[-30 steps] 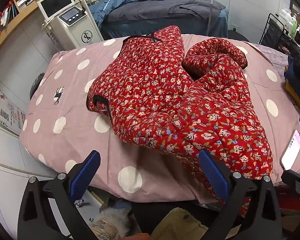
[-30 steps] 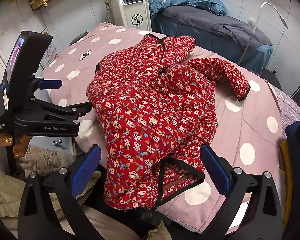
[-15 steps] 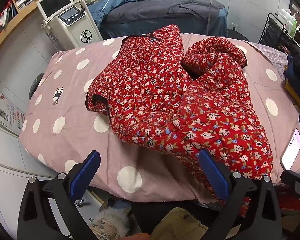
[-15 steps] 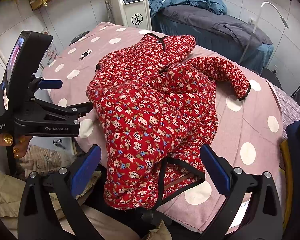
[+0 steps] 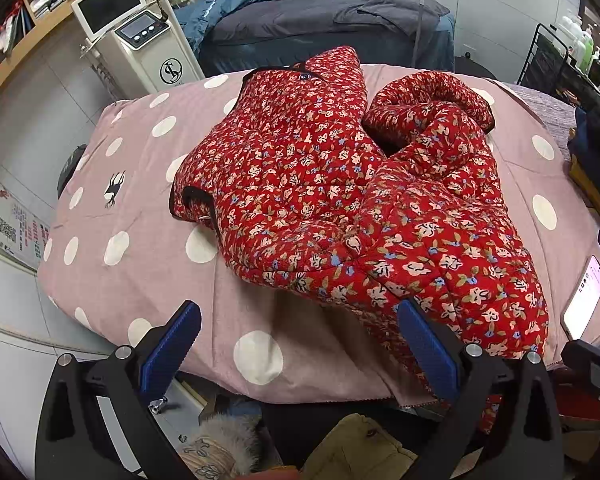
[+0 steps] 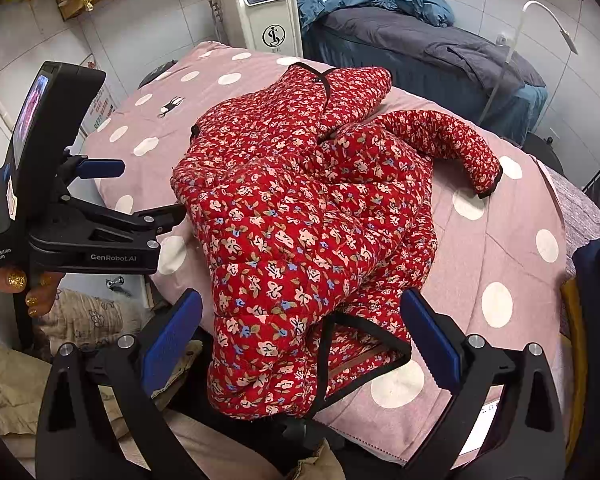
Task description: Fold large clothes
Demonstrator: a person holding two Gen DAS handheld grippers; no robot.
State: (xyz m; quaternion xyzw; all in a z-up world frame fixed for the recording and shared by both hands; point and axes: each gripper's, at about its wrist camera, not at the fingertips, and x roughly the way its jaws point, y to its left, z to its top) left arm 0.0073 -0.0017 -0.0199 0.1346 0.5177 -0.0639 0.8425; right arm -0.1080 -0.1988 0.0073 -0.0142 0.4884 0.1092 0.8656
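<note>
a red floral padded jacket (image 5: 340, 200) lies crumpled on a pink polka-dot quilt (image 5: 120, 220) spread over a bed. one sleeve (image 6: 452, 148) curls out toward 2 o'clock of the heap in the right wrist view, and the near hem hangs over the quilt's front edge at 6 o'clock. the left hand-held gripper (image 5: 300, 344) hovers at that edge with its blue fingers wide apart, empty. the right hand-held gripper (image 6: 300, 340) is likewise spread, its fingers either side of the drooping hem without clamping it.
</note>
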